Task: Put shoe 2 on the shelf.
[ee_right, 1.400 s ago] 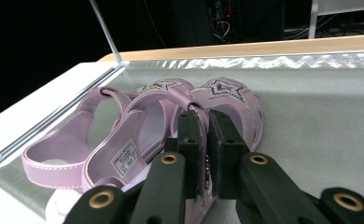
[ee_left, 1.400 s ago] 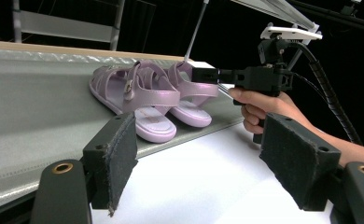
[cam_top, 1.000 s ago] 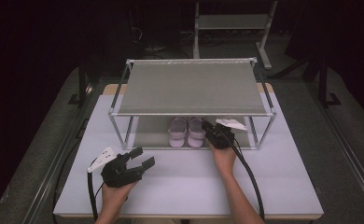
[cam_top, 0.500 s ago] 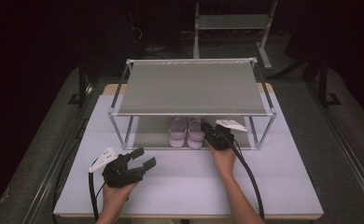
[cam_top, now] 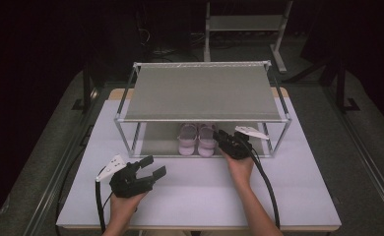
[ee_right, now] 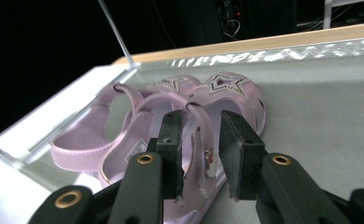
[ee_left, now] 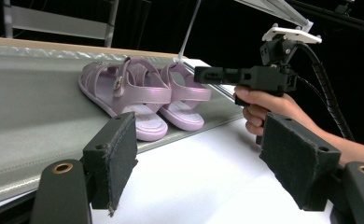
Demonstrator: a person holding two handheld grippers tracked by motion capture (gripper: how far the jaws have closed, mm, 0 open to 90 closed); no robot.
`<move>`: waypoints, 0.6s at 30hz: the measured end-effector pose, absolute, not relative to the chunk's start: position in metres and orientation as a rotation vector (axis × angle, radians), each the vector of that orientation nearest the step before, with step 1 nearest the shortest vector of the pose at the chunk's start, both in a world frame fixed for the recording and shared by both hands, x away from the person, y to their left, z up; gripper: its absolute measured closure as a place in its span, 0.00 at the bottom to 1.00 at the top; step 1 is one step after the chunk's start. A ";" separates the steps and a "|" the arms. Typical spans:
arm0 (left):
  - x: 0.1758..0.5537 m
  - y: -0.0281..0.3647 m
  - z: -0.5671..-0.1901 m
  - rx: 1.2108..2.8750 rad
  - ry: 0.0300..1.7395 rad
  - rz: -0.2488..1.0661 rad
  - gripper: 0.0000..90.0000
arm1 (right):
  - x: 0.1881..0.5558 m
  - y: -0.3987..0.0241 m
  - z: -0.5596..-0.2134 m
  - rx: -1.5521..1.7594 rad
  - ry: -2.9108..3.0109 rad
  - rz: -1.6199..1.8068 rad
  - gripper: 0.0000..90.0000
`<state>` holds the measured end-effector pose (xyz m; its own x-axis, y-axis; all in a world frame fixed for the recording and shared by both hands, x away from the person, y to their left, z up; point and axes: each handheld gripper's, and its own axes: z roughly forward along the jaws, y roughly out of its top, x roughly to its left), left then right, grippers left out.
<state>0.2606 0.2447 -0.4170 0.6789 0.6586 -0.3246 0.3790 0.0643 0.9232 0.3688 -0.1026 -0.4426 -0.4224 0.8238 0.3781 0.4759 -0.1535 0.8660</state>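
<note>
The pair of pink sandals (cam_top: 197,139) lies side by side on the lower shelf (cam_top: 155,140) of the rack. The right gripper (ee_right: 202,140) is just at the right-hand sandal's heel, its jaws having just been opening, parted around the strap without pressing it. The left gripper (cam_top: 151,167) rests well apart over the white surface (cam_top: 190,191), wide open and empty.

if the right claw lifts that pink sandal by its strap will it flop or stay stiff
The sandal looks like soft moulded plastic, so probably light. Its thin strap would likely bend, letting the sole hang and swing. The glossy surface may slip between the right claw pads, whose jaws have just been opening around the strap.
</note>
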 end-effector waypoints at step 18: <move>0.256 0.254 -0.412 1.541 0.882 0.291 0.30 | 0.349 -0.133 -0.437 1.529 1.835 1.723 0.67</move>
<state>0.2560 0.2539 -0.4124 0.6732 0.6724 -0.3077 0.3577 0.0680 0.9313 0.3488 -0.1327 -0.4369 -0.4468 0.7549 0.4802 0.5265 -0.2121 0.8233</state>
